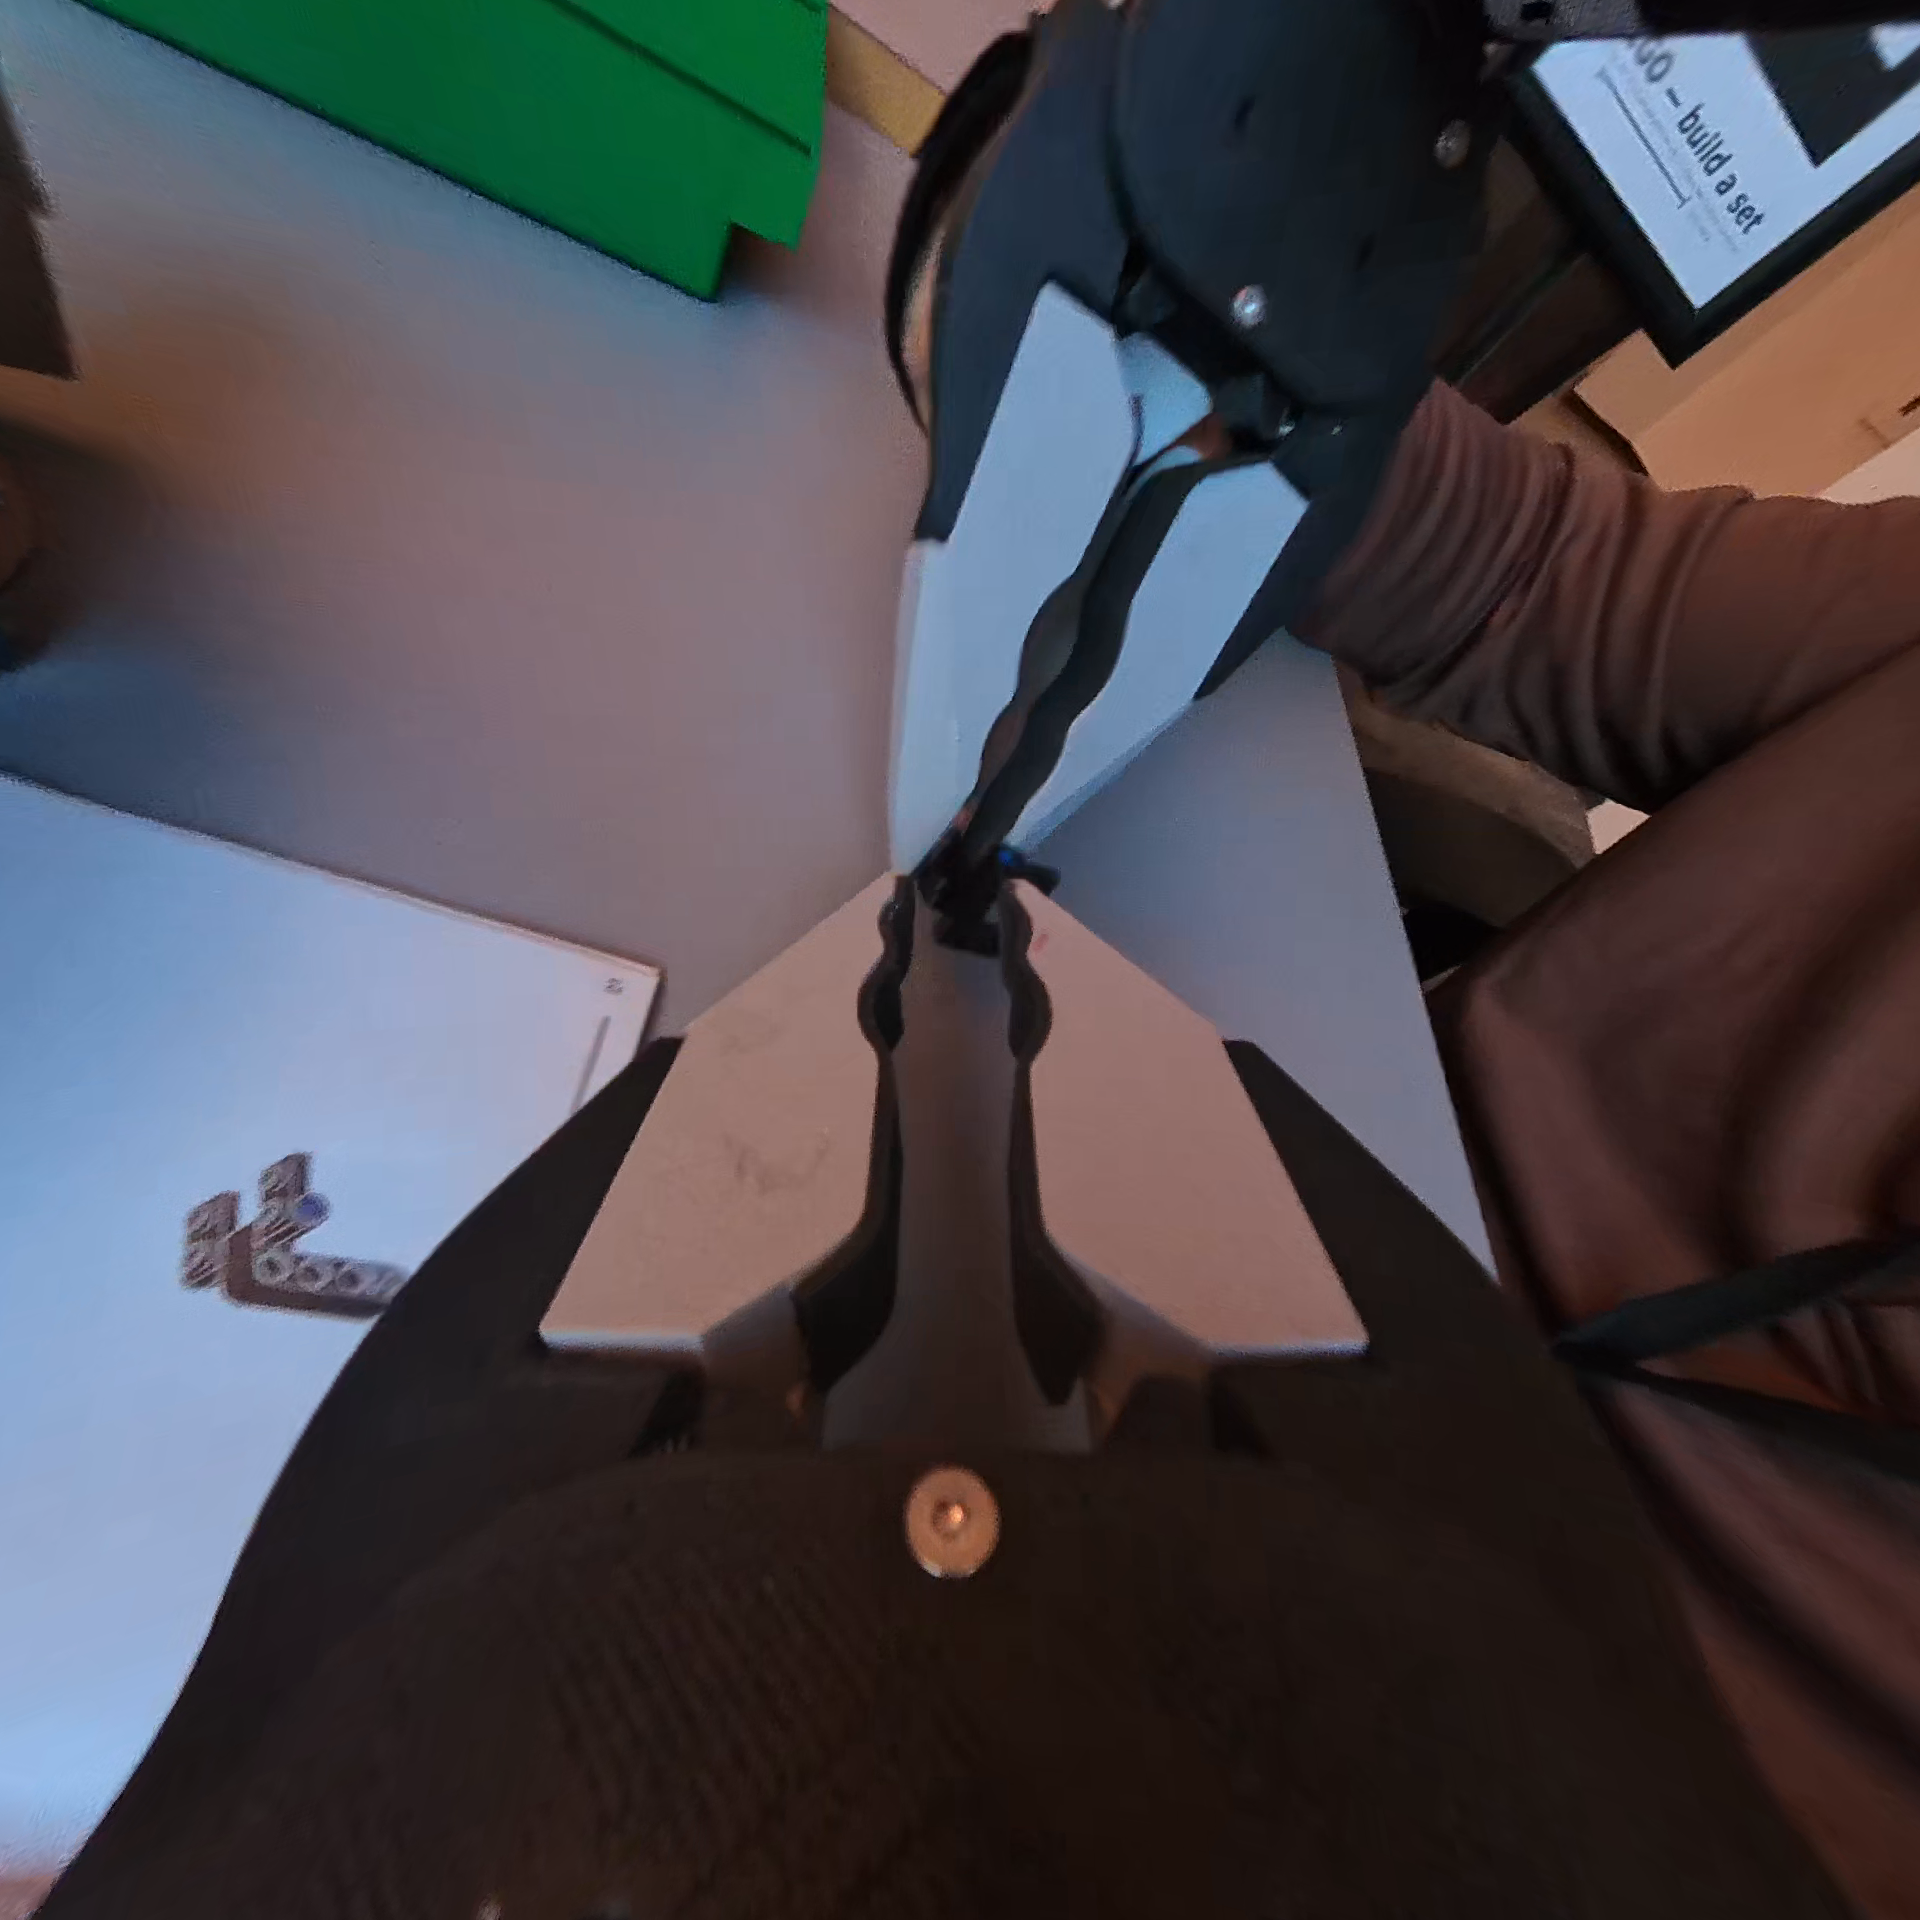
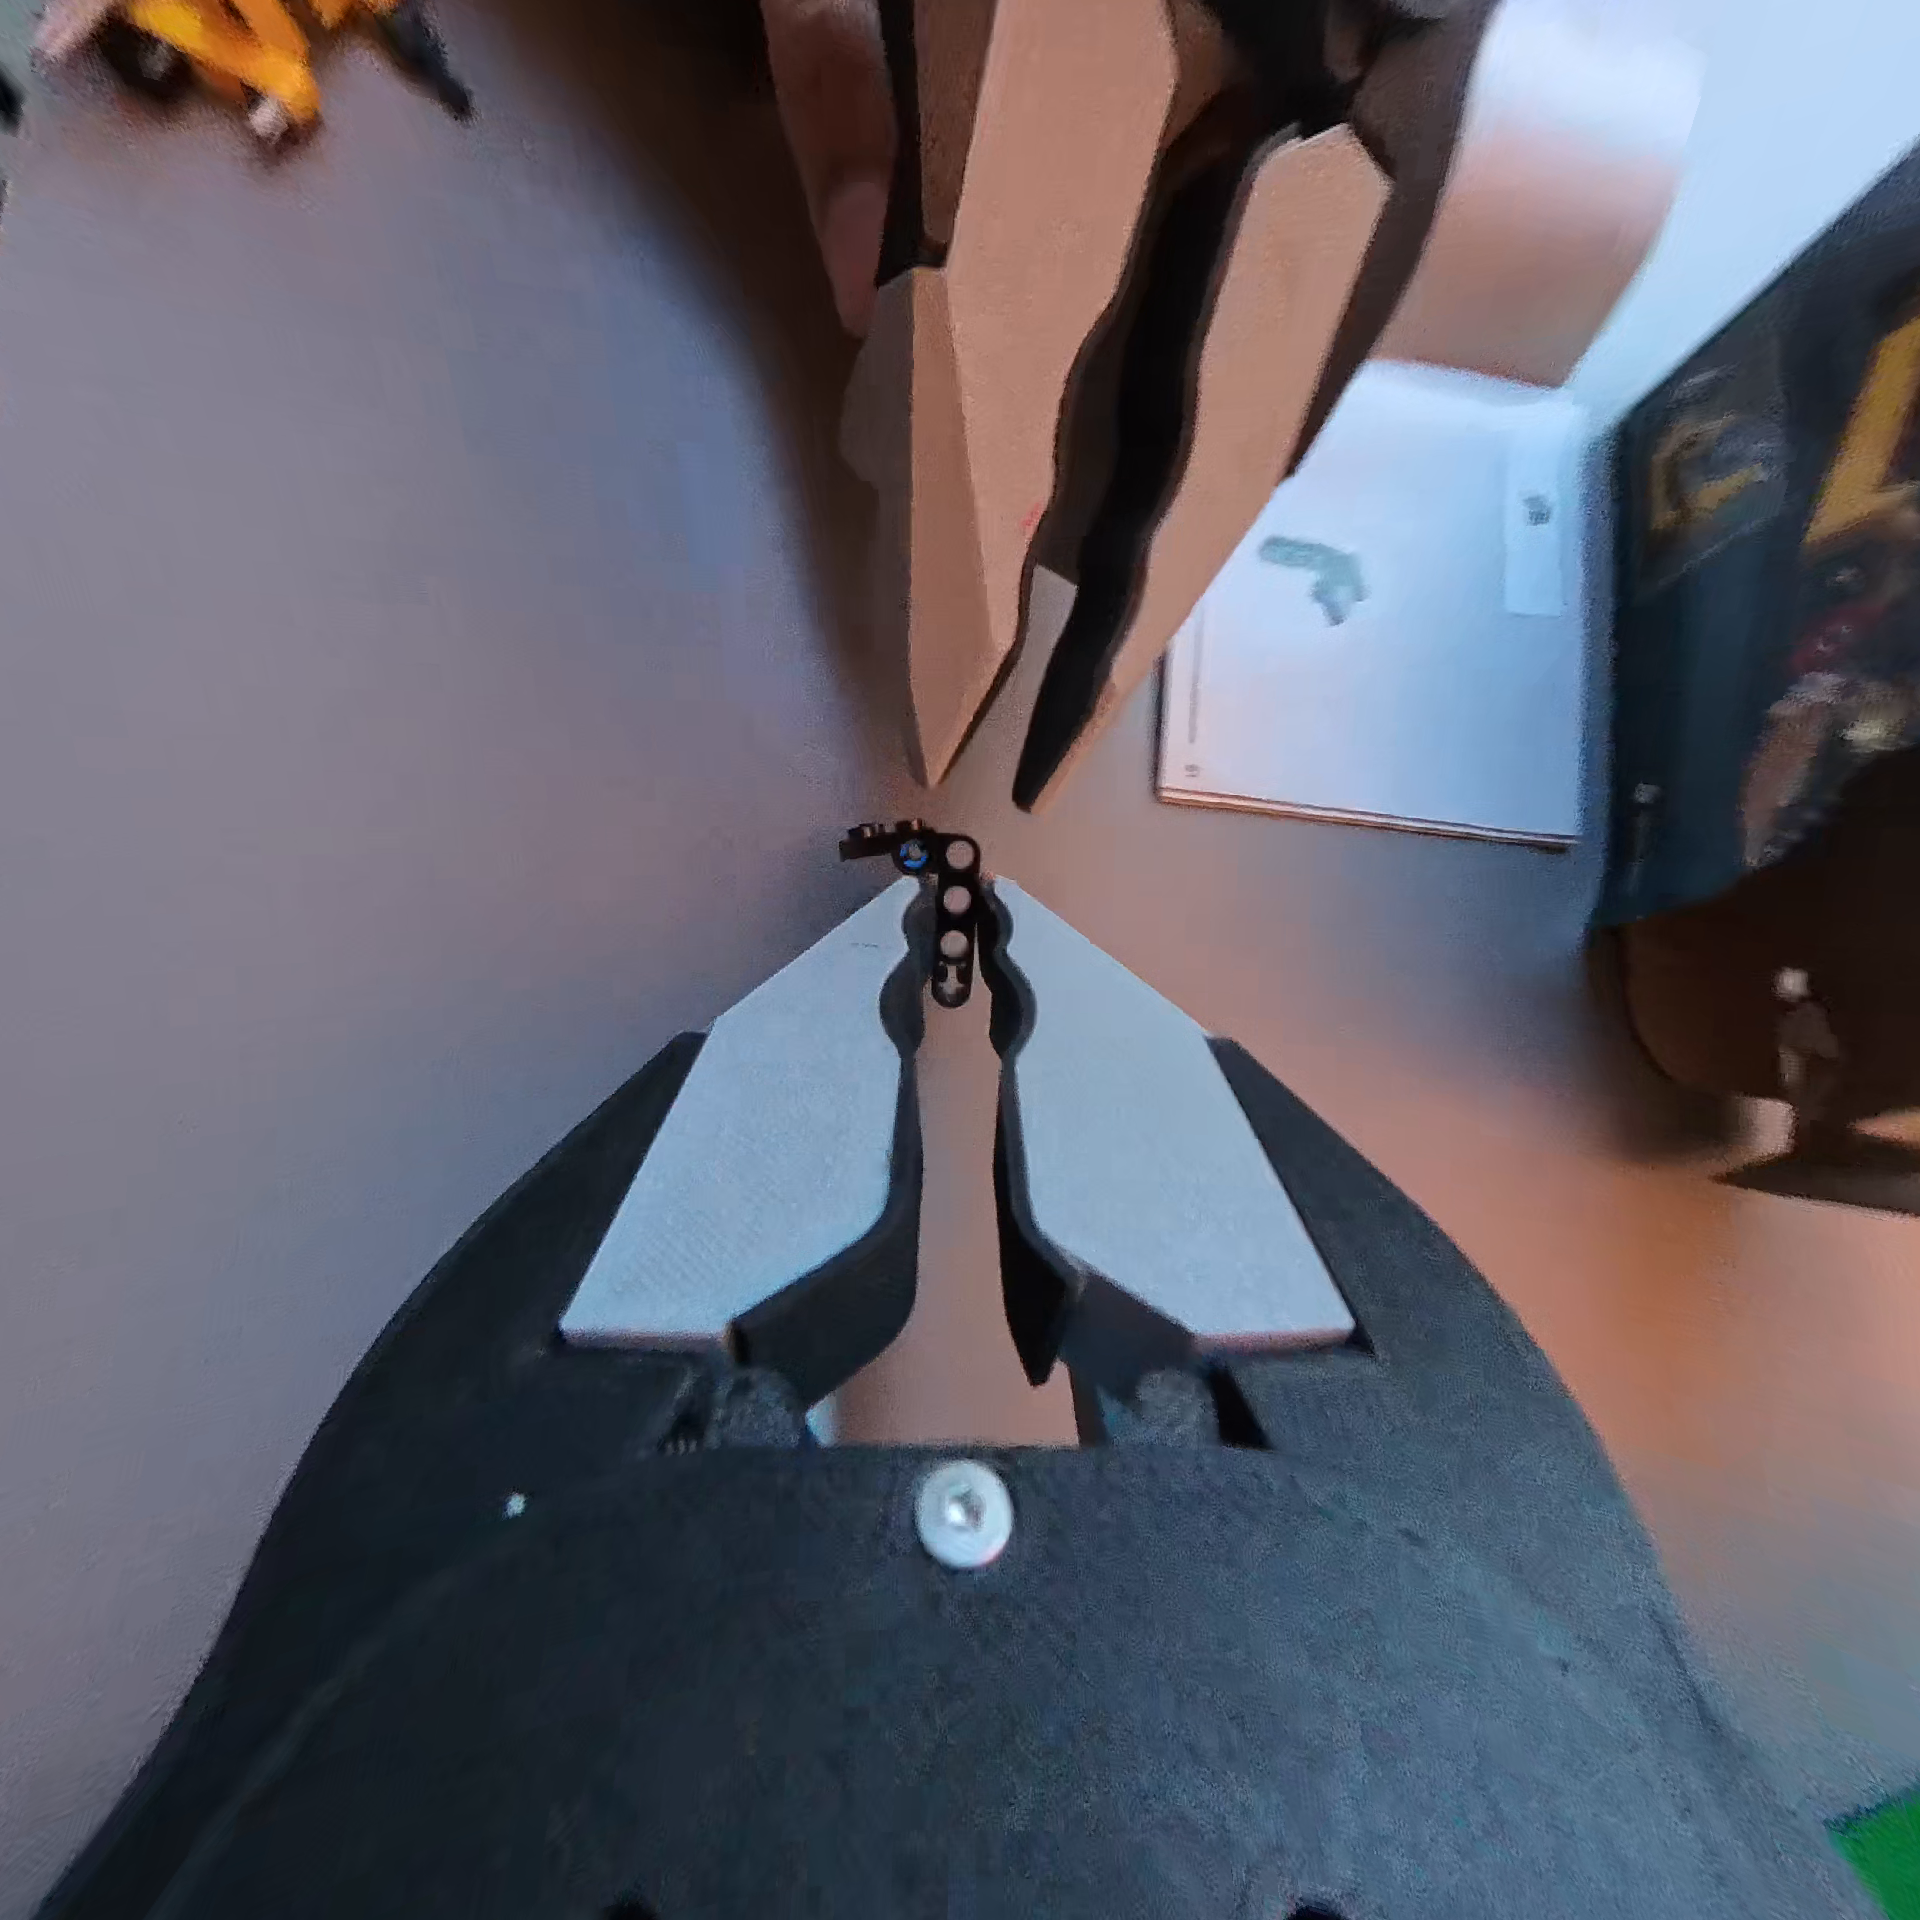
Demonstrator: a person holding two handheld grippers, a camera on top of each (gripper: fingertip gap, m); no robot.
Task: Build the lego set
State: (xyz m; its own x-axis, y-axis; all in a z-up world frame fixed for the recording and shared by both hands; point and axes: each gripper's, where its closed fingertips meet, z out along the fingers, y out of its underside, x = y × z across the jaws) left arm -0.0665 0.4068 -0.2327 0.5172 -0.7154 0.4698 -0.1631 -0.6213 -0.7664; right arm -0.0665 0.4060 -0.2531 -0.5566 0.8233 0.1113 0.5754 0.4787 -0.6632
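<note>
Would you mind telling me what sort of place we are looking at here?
Probably an indoor hobby or work table set up for a Lego build: an open instruction booklet on the tabletop, a green box, and a small black Lego piece gripped in the right tongs.

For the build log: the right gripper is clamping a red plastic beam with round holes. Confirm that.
Not red. The plastic beam with round holes clamped in the right gripper is black, with a small blue pin near its far end. The right wrist view shows it.
</note>
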